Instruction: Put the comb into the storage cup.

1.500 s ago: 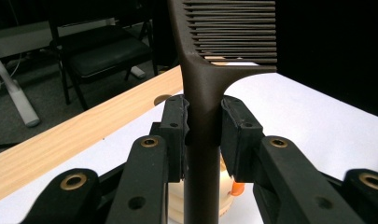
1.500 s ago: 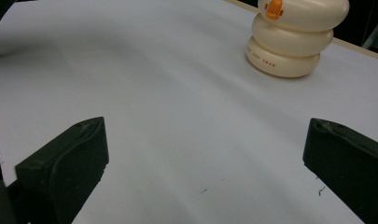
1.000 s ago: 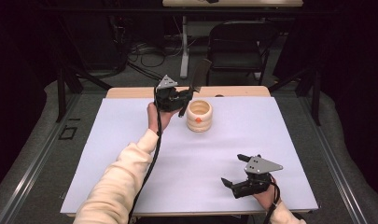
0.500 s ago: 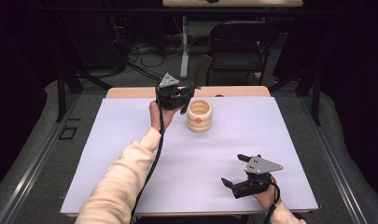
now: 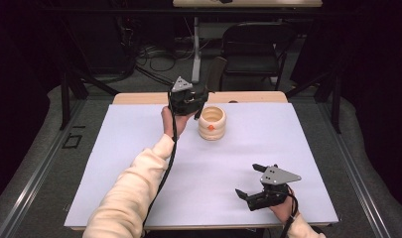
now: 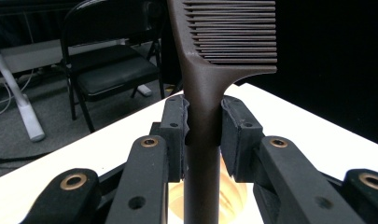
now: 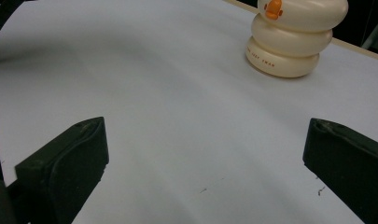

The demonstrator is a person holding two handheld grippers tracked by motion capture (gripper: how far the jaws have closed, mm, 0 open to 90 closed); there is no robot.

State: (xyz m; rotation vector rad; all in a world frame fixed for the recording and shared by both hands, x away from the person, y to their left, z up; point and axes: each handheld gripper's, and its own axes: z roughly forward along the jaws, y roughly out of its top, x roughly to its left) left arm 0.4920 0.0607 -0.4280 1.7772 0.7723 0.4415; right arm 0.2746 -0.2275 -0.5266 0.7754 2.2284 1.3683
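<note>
My left gripper is raised over the far side of the table, shut on the handle of a dark brown comb. The comb's teeth point up and away from me. In the high view the comb sticks out past the gripper, just behind a cream ringed cup with an orange duck beak. The cup shows below the jaws. My right gripper rests low at the near right, open and holding nothing. From the right gripper, the cup stands far ahead.
A white sheet covers the table, with a wooden edge at the back. A black folding chair and a white stand leg are on the floor beyond the table.
The left gripper with the comb has shifted slightly to the right, closer to the cup. The right gripper has stayed put.
</note>
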